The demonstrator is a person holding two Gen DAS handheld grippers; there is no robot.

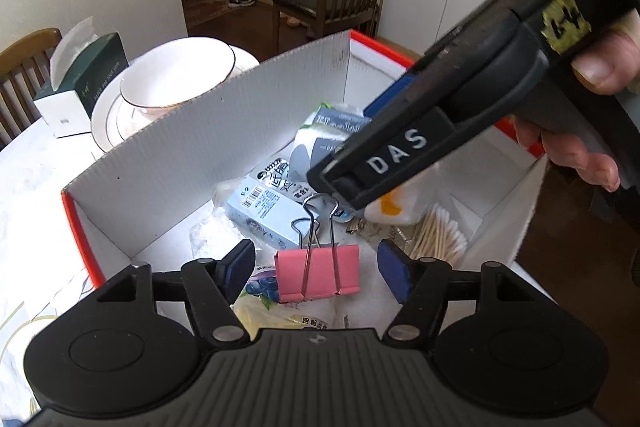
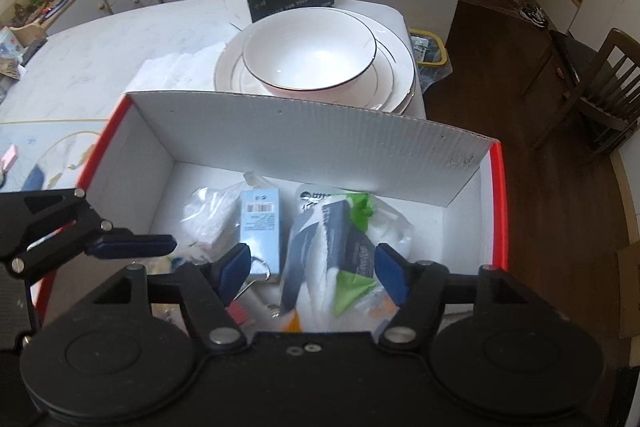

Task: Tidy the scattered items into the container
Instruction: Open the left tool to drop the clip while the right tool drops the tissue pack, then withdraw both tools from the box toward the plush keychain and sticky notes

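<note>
Box (image 2: pixel 304 143) walls ring both tongs (image 1: pixel 316 267) (image 2: pixel 312 267) (jaws apart)

Even indoor daylight; glare whitens the box floor (image 1: pixel 224 223) and my bowl (image 2: pixel 310 57). Fisheye bends the edges; packets between my right fingers (image 2: pixel 390 273) smear with blur.

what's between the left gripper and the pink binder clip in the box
Nothing visible. The pink binder clip lies in the box directly between the left gripper's open pads, untouched. The right gripper hovers just beyond it, above its wire handles.
</note>
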